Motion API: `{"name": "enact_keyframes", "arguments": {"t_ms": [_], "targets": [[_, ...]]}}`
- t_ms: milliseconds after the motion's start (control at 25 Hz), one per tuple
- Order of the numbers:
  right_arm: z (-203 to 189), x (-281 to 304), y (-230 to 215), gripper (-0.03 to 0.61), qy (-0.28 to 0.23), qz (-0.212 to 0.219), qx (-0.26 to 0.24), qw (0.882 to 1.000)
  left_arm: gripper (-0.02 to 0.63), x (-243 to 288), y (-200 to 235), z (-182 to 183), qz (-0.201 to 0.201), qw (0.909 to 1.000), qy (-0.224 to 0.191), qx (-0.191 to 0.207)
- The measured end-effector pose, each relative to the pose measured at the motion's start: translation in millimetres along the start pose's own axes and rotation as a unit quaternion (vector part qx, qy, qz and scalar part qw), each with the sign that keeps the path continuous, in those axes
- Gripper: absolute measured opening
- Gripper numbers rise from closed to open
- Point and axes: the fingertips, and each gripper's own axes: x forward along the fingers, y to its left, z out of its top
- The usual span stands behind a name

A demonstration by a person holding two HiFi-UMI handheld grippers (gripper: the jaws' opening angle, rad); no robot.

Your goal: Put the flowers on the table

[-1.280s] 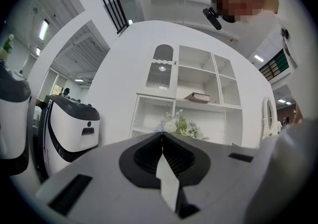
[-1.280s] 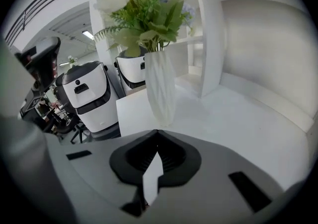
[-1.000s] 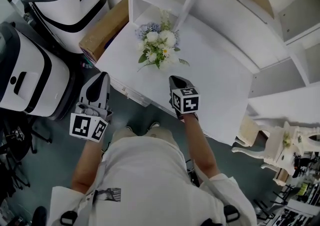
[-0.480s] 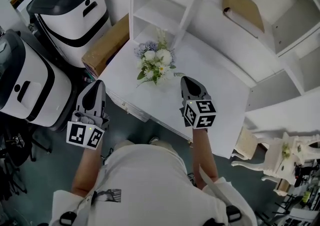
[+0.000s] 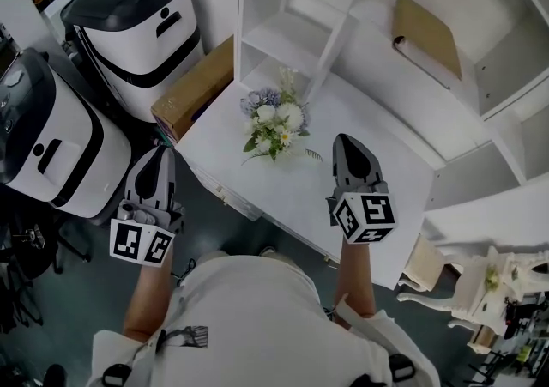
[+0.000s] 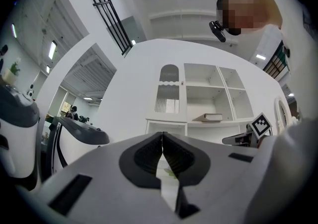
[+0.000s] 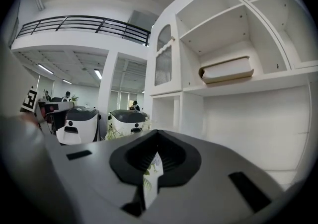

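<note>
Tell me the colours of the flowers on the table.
The flowers are white and pale lilac with green leaves; clearest in the head view.

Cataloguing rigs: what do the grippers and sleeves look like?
The left gripper and the right gripper are grey tapering shells with black ribbed pads, each carrying a cube of black-and-white square markers. The person wears a white short-sleeved shirt.

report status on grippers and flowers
Left gripper shut, empty. Right gripper shut, empty. White and lilac flower bunch lies on white table, apart from both grippers. Nothing in the way.
</note>
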Motion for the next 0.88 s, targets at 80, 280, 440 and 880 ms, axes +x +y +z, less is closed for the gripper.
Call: {"name": "enact_keyframes", "arguments": {"t_ms": [80,280,440,880], "targets": [[9.5,-2.9,1.4,0.009,-0.013,0.000,-0.003,1.000,0.015,-1.9,3.7,4.1,0.005,1.0000,-0.001,0.004],[25.4,-9.3,2.8,0.009,-0.033,-0.015,-0.027,0.999,0.015,-6.1,11.2,13.0,0.015,0.9998,-0.002,0.010],[30.9,-16.2,2.7,0.009,-0.040,-0.025,-0.031,0.998,0.015,-11.6,19.4,18.9,0.025,0.9996,-0.004,0.014],[35.8,-21.5,10.5,0.009,-0.046,-0.032,-0.035,0.998,0.015,-20.6,30.8,24.7,0.035,0.9992,-0.007,0.019]]}}
